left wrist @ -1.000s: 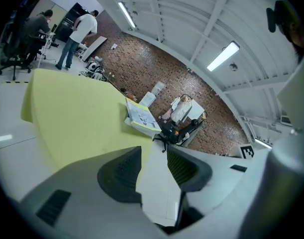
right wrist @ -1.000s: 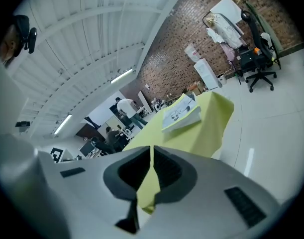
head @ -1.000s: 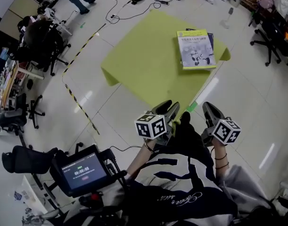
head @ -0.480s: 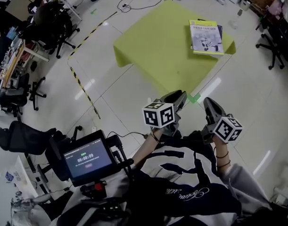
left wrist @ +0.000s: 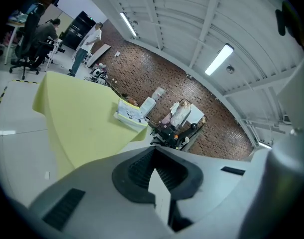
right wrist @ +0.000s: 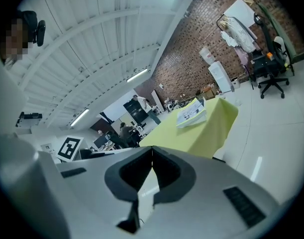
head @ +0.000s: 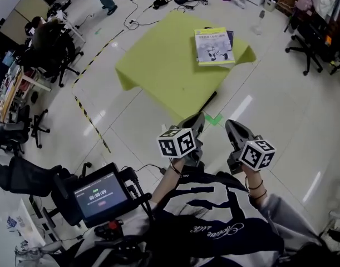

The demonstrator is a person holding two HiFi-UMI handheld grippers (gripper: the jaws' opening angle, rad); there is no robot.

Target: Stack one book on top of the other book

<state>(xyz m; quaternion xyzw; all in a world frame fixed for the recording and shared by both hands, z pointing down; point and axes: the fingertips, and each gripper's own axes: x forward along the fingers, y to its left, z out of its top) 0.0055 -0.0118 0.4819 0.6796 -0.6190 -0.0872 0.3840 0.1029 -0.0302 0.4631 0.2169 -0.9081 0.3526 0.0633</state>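
Two books lie stacked at the far right corner of the table with the yellow-green cloth (head: 158, 71). The white-covered book (head: 214, 46) is on top, and the dark book (head: 231, 36) shows only as an edge beneath it. My left gripper (head: 198, 119) is held over the floor well short of the table, its jaws closing fully together on nothing. Beside it, my right gripper (head: 232, 125) is shut and empty. The left gripper view shows the shut left gripper (left wrist: 153, 152) and the stack (left wrist: 131, 114) far off. The right gripper view shows the right gripper (right wrist: 152, 153) and the stack (right wrist: 191, 114).
Green tape marks (head: 214, 118) lie on the floor by the table's near corner. Black-and-yellow tape (head: 89, 121) runs along the left. Office chairs (head: 303, 35) stand at right and left. A screen on a stand (head: 97, 196) is near my left side. Cables (head: 158, 1) lie beyond the table.
The left gripper's jaws have gone from apart to shut. Both grippers have drawn back from the table and risen a little. The books have not moved on the table.
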